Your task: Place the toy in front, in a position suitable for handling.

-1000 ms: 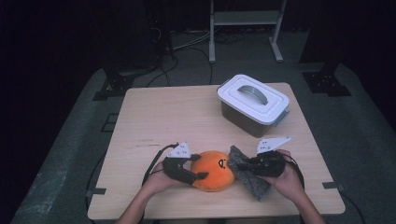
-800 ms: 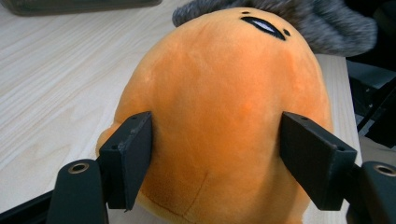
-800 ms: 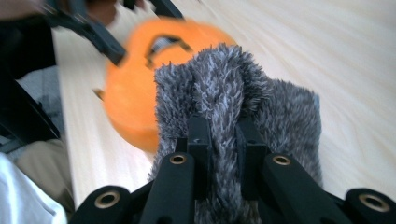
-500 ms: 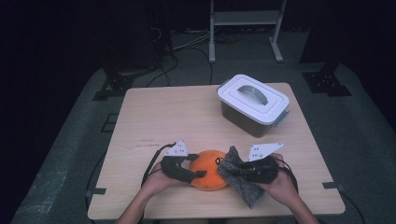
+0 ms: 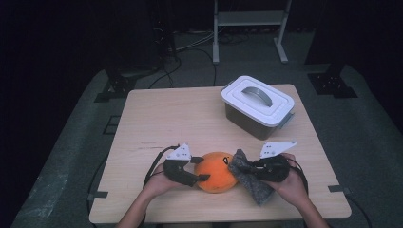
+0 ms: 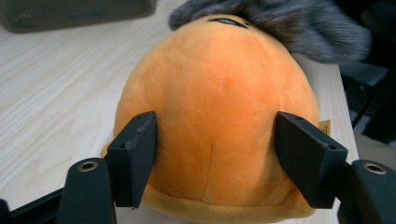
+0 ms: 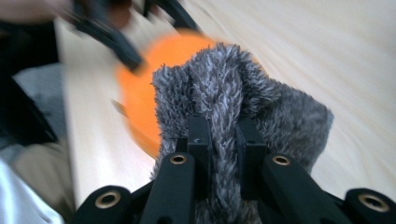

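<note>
Two grippers work at the near edge of the wooden table [image 5: 157, 118], one on each side of an orange plush toy [image 5: 216, 171]. Left gripper [image 5: 197, 168]: jaws have just been closing, now part-open around the toy's rounded end; in the left gripper view both pads [image 6: 135, 156] press its flanks, so it is held. The toy sits on the table between the hands, its long axis running roughly left to right, toward the right gripper. Right gripper [image 5: 247, 167]: jaws pinched nearly together on a fold of grey fleecy cloth [image 5: 247, 178], whose free end drapes onto the toy's right side and touches it. White lidded bin [image 5: 256, 105] stands well apart, far right. Judgement: cloth comes at the toy from the right; wiping would run leftward along its top while the left gripper steadies it.
</note>
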Demonstrator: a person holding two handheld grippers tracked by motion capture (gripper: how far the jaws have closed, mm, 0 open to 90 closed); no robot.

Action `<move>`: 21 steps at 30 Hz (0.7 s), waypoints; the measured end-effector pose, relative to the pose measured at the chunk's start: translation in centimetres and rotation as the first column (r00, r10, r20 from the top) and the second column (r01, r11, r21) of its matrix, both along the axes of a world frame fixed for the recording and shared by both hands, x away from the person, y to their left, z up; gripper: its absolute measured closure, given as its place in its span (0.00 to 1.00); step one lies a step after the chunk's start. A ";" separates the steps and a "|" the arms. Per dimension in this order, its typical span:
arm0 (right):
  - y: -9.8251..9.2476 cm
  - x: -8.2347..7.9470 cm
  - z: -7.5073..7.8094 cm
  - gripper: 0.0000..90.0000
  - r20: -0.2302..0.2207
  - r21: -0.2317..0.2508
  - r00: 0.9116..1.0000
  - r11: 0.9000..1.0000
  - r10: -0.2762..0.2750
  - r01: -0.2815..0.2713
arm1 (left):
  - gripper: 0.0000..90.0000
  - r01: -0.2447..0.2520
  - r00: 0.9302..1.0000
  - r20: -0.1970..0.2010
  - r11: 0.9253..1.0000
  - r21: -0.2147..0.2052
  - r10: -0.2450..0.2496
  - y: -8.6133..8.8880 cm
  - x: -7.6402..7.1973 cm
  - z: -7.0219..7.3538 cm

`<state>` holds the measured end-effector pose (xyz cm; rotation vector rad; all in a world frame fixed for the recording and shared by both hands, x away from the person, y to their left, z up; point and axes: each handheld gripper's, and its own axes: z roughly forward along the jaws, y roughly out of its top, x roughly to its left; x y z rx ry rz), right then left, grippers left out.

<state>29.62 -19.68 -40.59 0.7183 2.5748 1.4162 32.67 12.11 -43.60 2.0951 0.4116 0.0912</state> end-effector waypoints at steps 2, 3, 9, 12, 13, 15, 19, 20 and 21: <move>0.9 -0.6 0.7 0.88 0.030 0.015 0.999 0.999 0.032 -0.033 | 0.36 -0.029 1.000 -0.013 1.000 -0.012 0.029 -0.3 0.2 0.0; 1.5 -0.9 0.8 0.88 0.047 0.008 0.998 0.999 0.050 -0.051 | 0.36 -0.040 0.999 -0.016 0.999 -0.015 0.040 -0.5 0.3 0.0; 2.8 -1.1 -0.3 0.87 0.050 -0.099 0.995 0.992 0.086 -0.081 | 0.36 -0.065 0.997 -0.034 0.998 -0.026 0.064 -0.3 0.6 -0.1; 1.8 -0.6 -0.5 0.87 0.033 -0.101 0.998 0.993 0.059 -0.056 | 0.34 -0.075 0.997 -0.035 0.997 -0.024 0.074 -0.2 0.7 -0.1; 1.5 -0.5 -0.5 0.87 0.034 -0.108 0.998 0.993 0.049 -0.045 | 0.34 -0.077 0.996 -0.038 0.997 -0.028 0.076 -0.1 0.7 -0.1; 0.8 -0.2 -0.6 0.87 0.030 -0.121 0.999 0.992 0.025 -0.022 | 0.34 -0.077 0.996 -0.042 0.997 -0.028 0.076 -0.1 0.7 -0.1; 0.6 -0.4 0.1 0.88 0.038 -0.078 0.999 0.997 0.020 -0.017 | 0.34 -0.068 0.997 -0.042 0.997 -0.022 0.067 -0.5 0.7 -0.1; 1.0 -0.6 0.4 0.88 0.048 -0.062 0.998 0.998 0.033 -0.030 | 0.33 -0.070 0.997 -0.045 0.997 -0.023 0.068 -0.6 0.6 -0.1; 1.3 -0.7 0.6 0.88 0.055 -0.053 0.998 0.998 0.042 -0.039 | 0.33 -0.068 0.997 -0.037 0.997 -0.025 0.067 -0.9 0.5 -0.1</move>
